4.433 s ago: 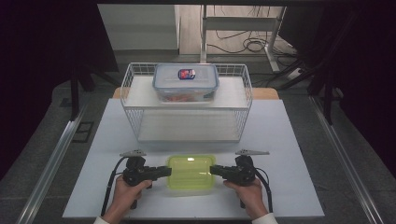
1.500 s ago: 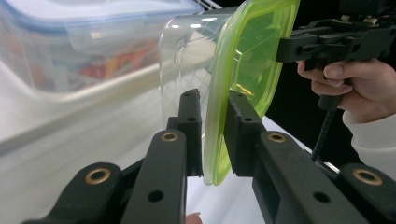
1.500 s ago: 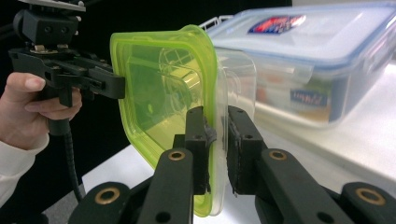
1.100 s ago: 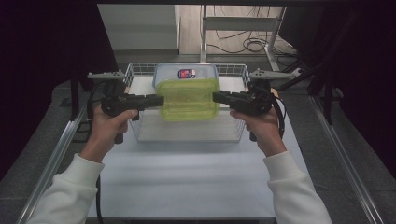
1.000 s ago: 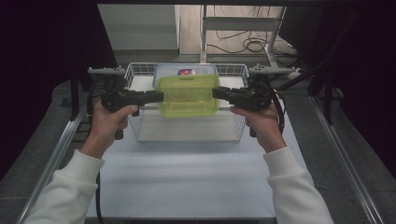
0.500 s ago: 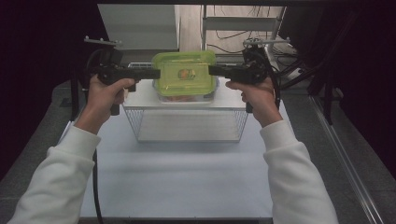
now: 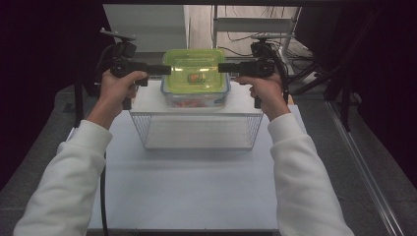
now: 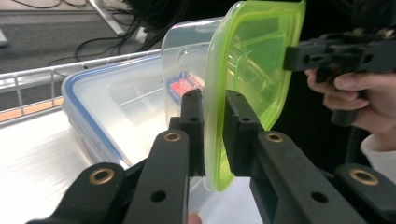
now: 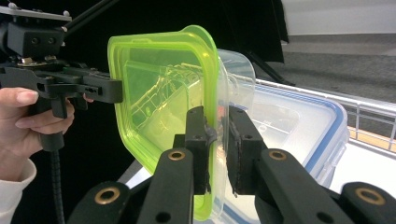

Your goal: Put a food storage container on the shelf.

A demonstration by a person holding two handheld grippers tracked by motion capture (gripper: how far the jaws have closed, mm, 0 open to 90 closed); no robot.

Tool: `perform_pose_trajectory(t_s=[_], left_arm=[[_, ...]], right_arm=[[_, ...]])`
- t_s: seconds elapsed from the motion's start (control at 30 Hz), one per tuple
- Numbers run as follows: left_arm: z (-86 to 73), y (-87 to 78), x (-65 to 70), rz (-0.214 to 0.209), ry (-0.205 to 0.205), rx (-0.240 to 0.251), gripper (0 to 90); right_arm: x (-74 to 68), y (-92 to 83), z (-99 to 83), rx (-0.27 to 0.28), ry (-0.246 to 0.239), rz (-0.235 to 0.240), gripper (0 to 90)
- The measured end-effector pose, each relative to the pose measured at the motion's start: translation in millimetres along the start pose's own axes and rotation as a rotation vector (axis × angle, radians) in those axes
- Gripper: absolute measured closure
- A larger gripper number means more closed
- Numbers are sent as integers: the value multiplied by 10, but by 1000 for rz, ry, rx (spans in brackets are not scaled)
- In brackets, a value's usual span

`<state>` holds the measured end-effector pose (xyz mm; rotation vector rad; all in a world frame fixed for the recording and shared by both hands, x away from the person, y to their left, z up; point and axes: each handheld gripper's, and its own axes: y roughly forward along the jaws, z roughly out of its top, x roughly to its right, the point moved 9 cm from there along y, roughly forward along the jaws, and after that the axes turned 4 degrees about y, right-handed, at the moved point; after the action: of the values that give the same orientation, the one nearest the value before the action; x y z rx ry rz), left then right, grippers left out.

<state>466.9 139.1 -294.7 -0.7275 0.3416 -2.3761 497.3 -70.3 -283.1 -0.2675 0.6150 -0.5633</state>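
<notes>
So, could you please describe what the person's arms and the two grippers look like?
Both arms wear white long sleeves with ribbed cuffs. The left gripper and right gripper are matt black, pistol-shaped tools with long, flat two-piece jaws. Brass-coloured rivets sit along the jaw links in each gripper view. A grey three-cornered plate tops the left gripper, and a black cable trails below the left sleeve.

Overhead light, even on the white table (image 7: 196,196); surroundings fall to near black. Soft glare on the green lid (image 7: 195,69) and metal shelf (image 8: 28,154). Close jaws slightly soft; high view sharp.
</notes>
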Motion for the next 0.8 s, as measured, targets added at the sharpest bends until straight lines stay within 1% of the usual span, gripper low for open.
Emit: perform_pose_trajectory(t_s=[0.1, 0.13, 0.2, 0.3, 0.4, 0.43, 0.57, 0.7, 0.77, 0.8], left_arm=[[20, 23, -22, 19, -9, 0, 791], [31, 41, -37, 28, -21, -1, 787], [43, 69, -60, 37, -39, -2, 773], [63, 105, -83, 45, -63, 9, 765], [78, 133, -110, 51, -75, 12, 758], [82, 141, -116, 52, -85, 14, 756], [91, 170, -155, 63, -93, 14, 739], [92, 192, -200, 62, -104, 13, 714], [91, 209, -229, 66, -116, 13, 689], [82, 215, -258, 76, -114, 5, 670]], right_arm=[[32, 25, 22, 11, 11, 7, 786], [38, 33, 29, 15, 12, 9, 783], [59, 54, 46, 20, 27, 13, 779], [92, 79, 58, 20, 41, 12, 767], [127, 106, 62, 23, 50, 4, 752], [143, 120, 68, 29, 49, -1, 747], [176, 166, 72, 29, 61, -11, 729], [214, 208, 64, 27, 77, -14, 703], [234, 228, 57, 23, 83, -17, 680], [239, 235, 51, 19, 88, -19, 662]])
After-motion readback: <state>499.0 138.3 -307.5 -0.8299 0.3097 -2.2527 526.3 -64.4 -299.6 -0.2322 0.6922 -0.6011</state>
